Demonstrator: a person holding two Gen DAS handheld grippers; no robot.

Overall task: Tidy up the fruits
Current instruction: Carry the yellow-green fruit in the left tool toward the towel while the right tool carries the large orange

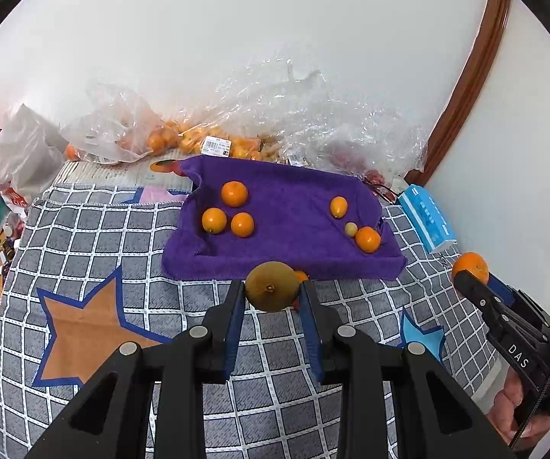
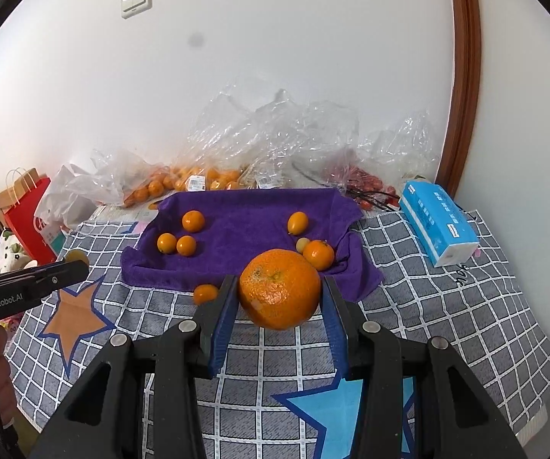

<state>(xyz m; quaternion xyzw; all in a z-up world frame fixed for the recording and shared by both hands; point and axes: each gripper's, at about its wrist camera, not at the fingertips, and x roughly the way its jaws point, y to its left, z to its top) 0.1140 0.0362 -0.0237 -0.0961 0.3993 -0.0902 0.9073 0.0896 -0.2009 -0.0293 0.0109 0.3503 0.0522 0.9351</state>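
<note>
My left gripper [image 1: 272,287] is shut on a brownish-yellow round fruit [image 1: 272,286], held above the checked cloth just in front of the purple towel [image 1: 286,210]. My right gripper [image 2: 279,294] is shut on a large orange [image 2: 279,293], also near the towel's front edge; the same orange [image 1: 471,266] shows at the right of the left wrist view. On the towel lie three small oranges at the left [image 1: 234,194], [image 1: 214,220], [image 1: 242,225], and at the right a kumquat [image 1: 338,207], a small pale fruit [image 1: 350,229] and a small orange [image 1: 368,240]. One small orange [image 2: 205,293] sits on the cloth before the towel.
Clear plastic bags [image 1: 183,130] with more oranges and red fruit [image 2: 366,183] lie along the white wall behind the towel. A blue tissue pack [image 2: 441,222] rests at the right. A red paper bag [image 2: 30,214] and clutter stand at the left, past the cloth's edge.
</note>
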